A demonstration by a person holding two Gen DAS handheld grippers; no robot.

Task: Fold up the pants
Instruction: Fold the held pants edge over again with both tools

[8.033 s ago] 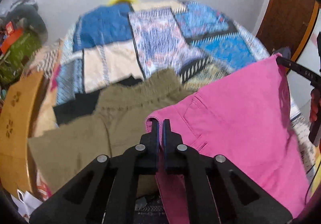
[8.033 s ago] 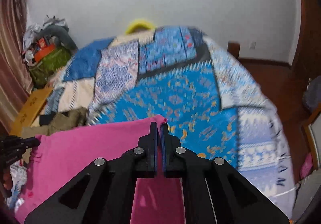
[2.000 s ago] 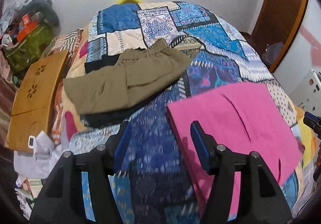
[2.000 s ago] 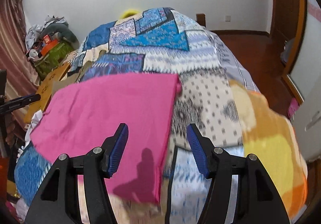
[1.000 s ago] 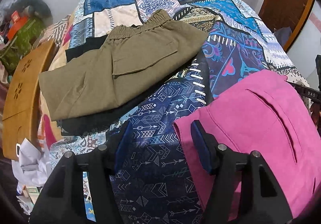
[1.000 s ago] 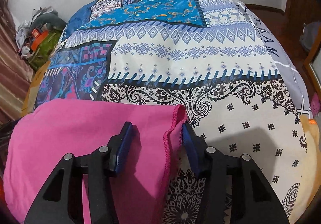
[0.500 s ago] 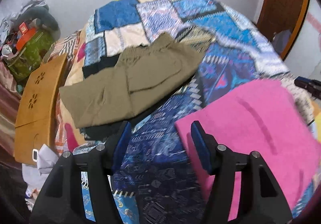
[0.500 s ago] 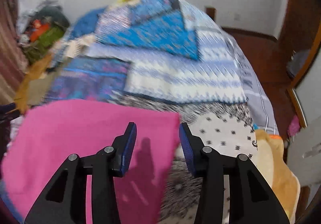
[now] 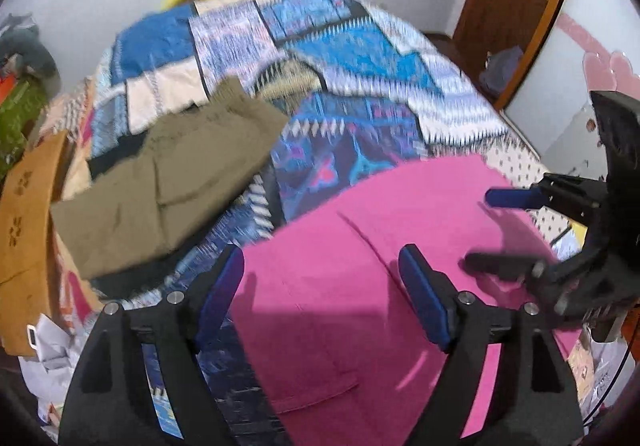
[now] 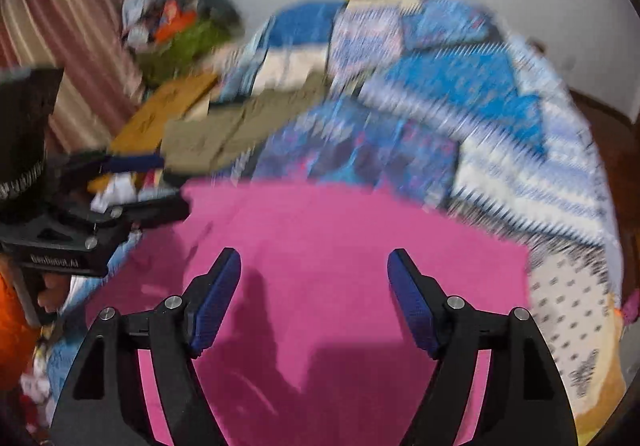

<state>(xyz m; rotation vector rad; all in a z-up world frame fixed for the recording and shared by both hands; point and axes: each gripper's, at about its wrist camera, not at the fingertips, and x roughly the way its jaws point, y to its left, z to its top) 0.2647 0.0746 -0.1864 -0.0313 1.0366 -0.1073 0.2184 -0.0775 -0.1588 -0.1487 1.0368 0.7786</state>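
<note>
Folded pink pants [image 9: 400, 206] lie flat on the patchwork quilt [image 9: 360, 58]. My left gripper [image 9: 320, 258] hovers above their left part; its jaws are opening, and nothing is between them. My right gripper [image 10: 314, 262] hangs over the pink pants [image 10: 340, 226], its jaws opening too, and they hold nothing. Each gripper shows in the other's view: the right gripper [image 9: 496, 230] at the pants' right edge, the left gripper [image 10: 160, 184] at their left edge. Folded olive pants [image 9: 168, 182] lie further back on the left.
A wooden board [image 9: 28, 206] and loose papers [image 9: 52, 346] lie off the bed's left side. A clutter pile [image 10: 180, 18] and a striped curtain [image 10: 60, 6] stand at the far left. A wooden door [image 9: 512, 6] is at the right. The views are motion-blurred.
Both grippers have lifted off the pink pants and their jaws stand wider than a second ago. The right gripper has let go of the hem and swung left over the pants.
</note>
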